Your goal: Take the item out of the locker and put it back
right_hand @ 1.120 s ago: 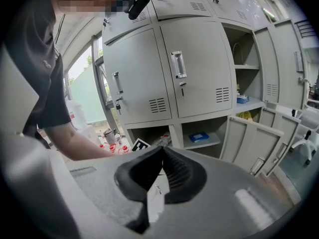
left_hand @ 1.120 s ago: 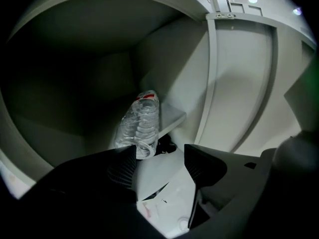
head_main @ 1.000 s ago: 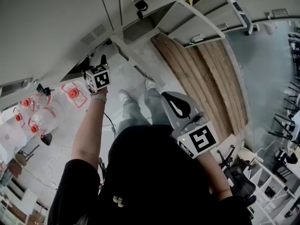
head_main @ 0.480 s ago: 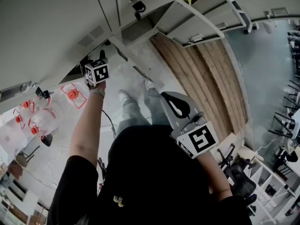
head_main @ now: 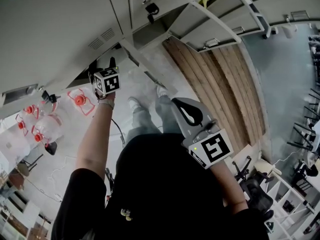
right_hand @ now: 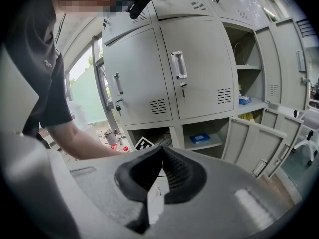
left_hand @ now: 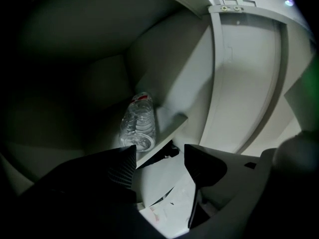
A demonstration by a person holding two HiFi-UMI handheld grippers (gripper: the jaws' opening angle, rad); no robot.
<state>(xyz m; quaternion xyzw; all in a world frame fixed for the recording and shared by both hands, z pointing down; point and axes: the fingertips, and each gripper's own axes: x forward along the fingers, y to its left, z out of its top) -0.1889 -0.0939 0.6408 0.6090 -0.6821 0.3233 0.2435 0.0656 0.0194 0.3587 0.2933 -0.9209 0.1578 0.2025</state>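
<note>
Head view: the left gripper (head_main: 106,66) reaches into a low, dark compartment of the locker (head_main: 60,24) in the upper left of the frame. The right gripper (head_main: 187,113) hangs by the person's body at centre right, well apart from that opening. The bottle cannot be seen here.

Left gripper view: the fingers are spread wide with nothing between them. The bottle (left_hand: 138,123) rests on the shelf inside the compartment, just above the left finger (left_hand: 119,166) and left of the gap. It seems to lie on its side, base toward the gripper and cap pointing away, up-frame.

Right gripper view: the tips are pressed together on nothing. The left gripper is clearly the nearer one.
</note>
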